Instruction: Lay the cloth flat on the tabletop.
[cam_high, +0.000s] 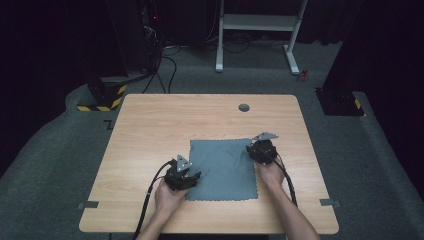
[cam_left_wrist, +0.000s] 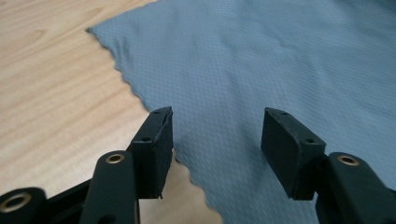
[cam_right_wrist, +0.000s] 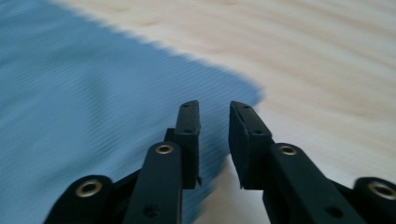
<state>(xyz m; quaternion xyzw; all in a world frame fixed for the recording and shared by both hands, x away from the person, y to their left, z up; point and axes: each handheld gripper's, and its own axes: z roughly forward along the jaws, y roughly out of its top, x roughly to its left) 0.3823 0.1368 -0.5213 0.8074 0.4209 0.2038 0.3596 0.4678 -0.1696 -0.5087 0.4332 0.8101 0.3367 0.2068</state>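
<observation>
A grey-blue cloth (cam_high: 225, 167) with scalloped edges lies flat on the wooden table (cam_high: 150, 125), right of centre. My left gripper (cam_high: 192, 178) hovers at the cloth's near left corner. In the left gripper view its jaws (cam_left_wrist: 217, 135) stand wide open over the cloth's (cam_left_wrist: 280, 60) wavy edge, with nothing between them. My right gripper (cam_high: 259, 147) is at the cloth's far right corner. In the right gripper view its jaws (cam_right_wrist: 215, 126) show a narrow gap with nothing in it, just above the cloth's (cam_right_wrist: 70, 116) corner and blurred.
A round grey grommet (cam_high: 244, 107) sits near the table's far edge. Small tape marks (cam_high: 87, 205) are stuck near both front corners. Beyond the table are a white desk frame (cam_high: 260, 30), cables and dark equipment stands on the carpet.
</observation>
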